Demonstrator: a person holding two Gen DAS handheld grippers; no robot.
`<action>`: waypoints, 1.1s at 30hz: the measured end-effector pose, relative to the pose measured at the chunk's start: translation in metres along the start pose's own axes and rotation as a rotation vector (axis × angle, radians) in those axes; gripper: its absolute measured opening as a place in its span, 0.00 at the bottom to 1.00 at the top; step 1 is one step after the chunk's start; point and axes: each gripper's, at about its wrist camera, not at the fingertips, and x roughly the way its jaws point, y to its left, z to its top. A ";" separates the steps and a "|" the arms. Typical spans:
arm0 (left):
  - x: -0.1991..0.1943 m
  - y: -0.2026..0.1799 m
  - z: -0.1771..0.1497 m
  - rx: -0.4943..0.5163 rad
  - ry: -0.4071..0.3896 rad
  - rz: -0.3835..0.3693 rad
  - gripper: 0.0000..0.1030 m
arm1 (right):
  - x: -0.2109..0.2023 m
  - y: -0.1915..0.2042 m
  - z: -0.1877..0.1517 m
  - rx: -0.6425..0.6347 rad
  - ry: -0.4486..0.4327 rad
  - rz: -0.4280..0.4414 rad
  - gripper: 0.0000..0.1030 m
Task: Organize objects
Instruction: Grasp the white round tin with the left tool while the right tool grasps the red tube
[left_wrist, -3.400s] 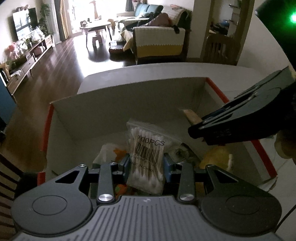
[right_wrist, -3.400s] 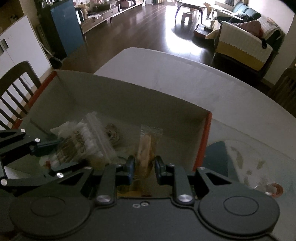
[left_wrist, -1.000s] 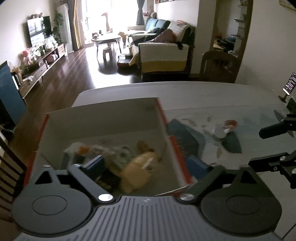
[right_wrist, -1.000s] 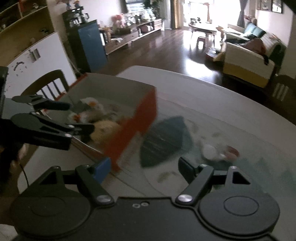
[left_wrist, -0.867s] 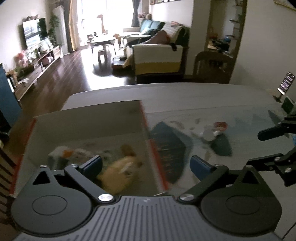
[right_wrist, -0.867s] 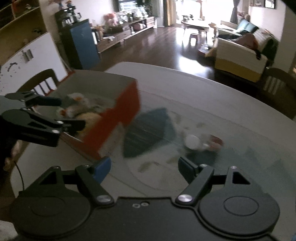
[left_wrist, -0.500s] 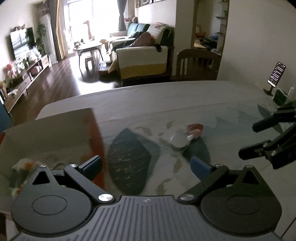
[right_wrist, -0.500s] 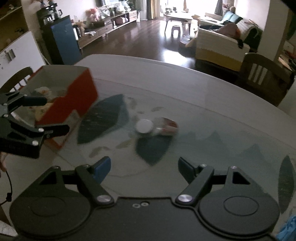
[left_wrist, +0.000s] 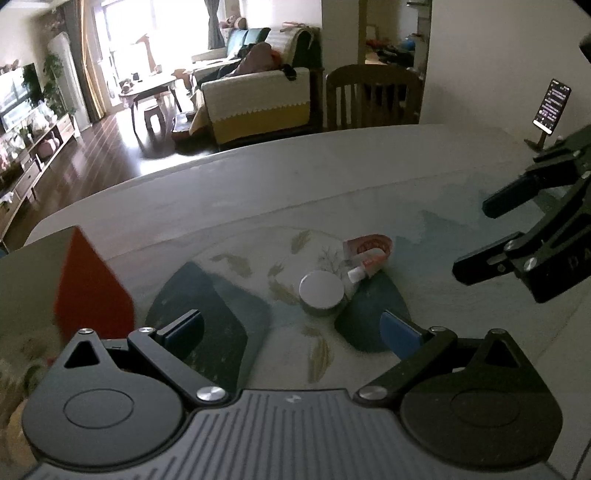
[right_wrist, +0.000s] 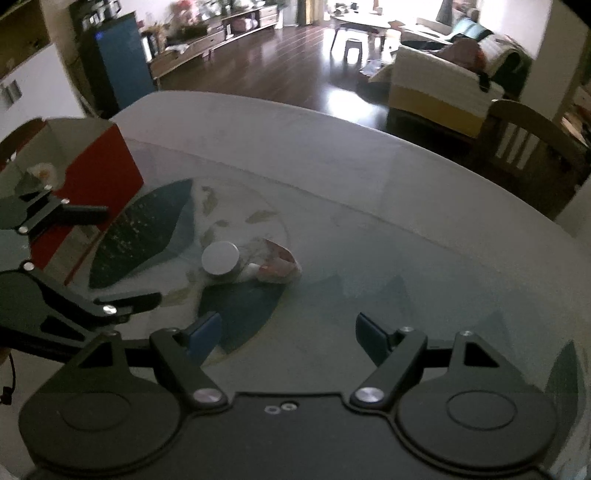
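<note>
A small round silver tin (left_wrist: 320, 293) (right_wrist: 220, 258) lies on the glass-topped table, touching a red and white tube (left_wrist: 366, 256) (right_wrist: 276, 264) just beyond it. The cardboard box with red outer walls (left_wrist: 88, 291) (right_wrist: 98, 173) stands at the left, holding several small items. My left gripper (left_wrist: 291, 328) is open, low over the table, with the tin just ahead between its fingers' line. My right gripper (right_wrist: 290, 330) is open too, nothing between its blue pads, the tin ahead to its left. Each gripper shows in the other's view: right gripper (left_wrist: 517, 236), left gripper (right_wrist: 85, 258).
The table (left_wrist: 258, 192) carries a painted pattern of dark blue shapes and leaves under glass. A phone on a stand (left_wrist: 550, 110) sits at the far right edge. Wooden chairs (left_wrist: 373, 96) stand behind the table, with a sofa and living room beyond.
Both grippers let go of their packets in the box, opened, and swung right away from the box toward the tin and tube, which now lie closer ahead.
</note>
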 end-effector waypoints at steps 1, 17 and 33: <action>0.005 -0.001 0.001 0.002 -0.003 -0.002 0.99 | 0.006 -0.002 0.002 -0.005 0.007 0.000 0.77; 0.074 -0.003 0.004 -0.004 0.014 -0.014 0.99 | 0.079 -0.017 0.031 0.009 0.096 0.076 0.77; 0.085 -0.007 0.007 0.000 -0.014 -0.051 0.76 | 0.091 -0.011 0.038 -0.028 0.074 0.076 0.49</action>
